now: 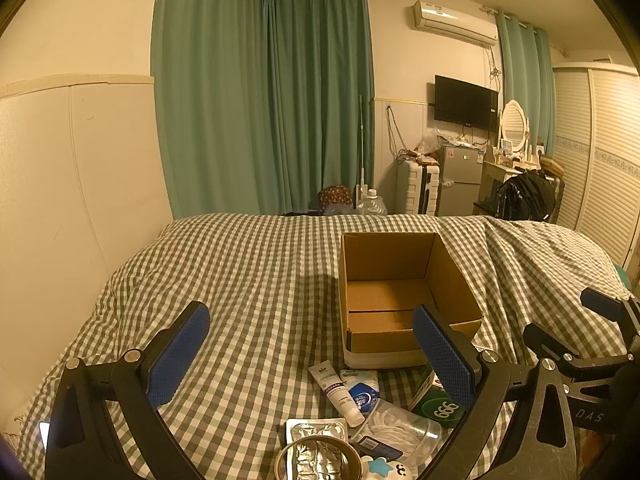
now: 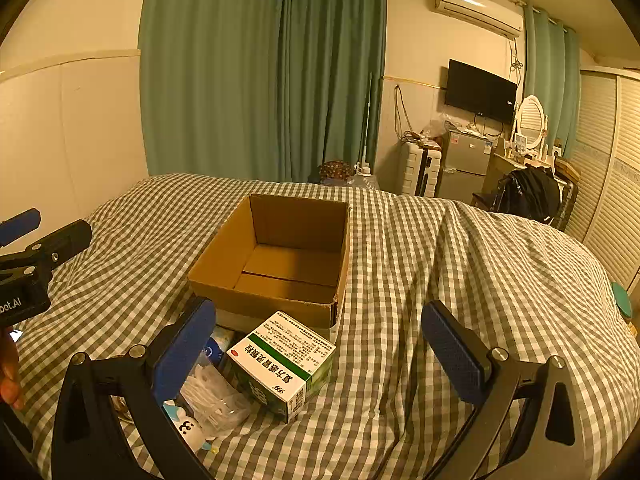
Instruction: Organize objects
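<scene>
Bedroom scene: green curtains [image 1: 260, 100] across the back wall, a wall-mounted air conditioner [image 1: 454, 22], a black flat TV [image 1: 466, 103] and a small grey fridge [image 1: 460, 176] off in the far corner. Everything for the job sits on a bed with a green-and-white checked cover [image 1: 248, 272].

An open brown cardboard box [image 1: 400, 288] rests on the cover with nothing inside it (bare bottom flaps visible in both views). Just in front of its near wall lies a loose pile of small stuff: a white squeeze tube with purple print [image 1: 336, 390], a blue-and-white pouch [image 1: 362, 394] touching the tube, a clear plastic tub of white floss picks [image 1: 400, 426], a silvery foil blister pack [image 1: 316, 446], and a white-and-green medicine carton marked 999 [image 2: 282, 364]. That carton lies on its side, right up against the box's front, next to the clear tub. A small white toy with a blue star [image 1: 382, 468] sits at the very bottom edge.

Left gripper [image 1: 308, 354] hovers over the pile with its blue-padded fingers [image 1: 180, 356] spread wide, holding nothing. Right gripper [image 2: 316, 350] is likewise spread wide and empty, hanging above the carton and the bed to the box's right. Part of a hand [image 2: 10, 368] shows at the right view's left edge.
</scene>
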{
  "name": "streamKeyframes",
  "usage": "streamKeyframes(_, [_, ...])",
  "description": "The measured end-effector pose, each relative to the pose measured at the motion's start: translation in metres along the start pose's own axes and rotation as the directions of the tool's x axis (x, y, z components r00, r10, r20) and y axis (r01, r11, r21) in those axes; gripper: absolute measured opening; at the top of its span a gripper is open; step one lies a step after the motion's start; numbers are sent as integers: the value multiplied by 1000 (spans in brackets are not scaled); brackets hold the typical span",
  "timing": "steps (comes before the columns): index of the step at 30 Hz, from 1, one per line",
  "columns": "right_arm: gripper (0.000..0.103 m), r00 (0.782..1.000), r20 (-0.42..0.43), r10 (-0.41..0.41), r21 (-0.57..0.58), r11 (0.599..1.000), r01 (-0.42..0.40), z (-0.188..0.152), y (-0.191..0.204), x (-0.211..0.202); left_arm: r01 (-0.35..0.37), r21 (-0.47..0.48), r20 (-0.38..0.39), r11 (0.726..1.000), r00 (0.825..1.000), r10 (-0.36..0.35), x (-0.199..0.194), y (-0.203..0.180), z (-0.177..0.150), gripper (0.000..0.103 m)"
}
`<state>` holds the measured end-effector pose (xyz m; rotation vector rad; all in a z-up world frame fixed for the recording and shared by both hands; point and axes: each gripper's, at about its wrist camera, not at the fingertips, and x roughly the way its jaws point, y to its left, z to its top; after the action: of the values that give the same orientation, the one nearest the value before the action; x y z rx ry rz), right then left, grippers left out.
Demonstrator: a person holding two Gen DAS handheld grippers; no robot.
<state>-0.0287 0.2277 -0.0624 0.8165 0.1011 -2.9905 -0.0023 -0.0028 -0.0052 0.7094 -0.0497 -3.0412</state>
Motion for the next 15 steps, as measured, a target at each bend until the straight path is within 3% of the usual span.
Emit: streamKeyframes(15, [103, 1000, -6, 0, -1, 1000, 0, 1, -1, 0, 0, -2, -2, 1000, 1000, 0, 0, 0, 0, 103])
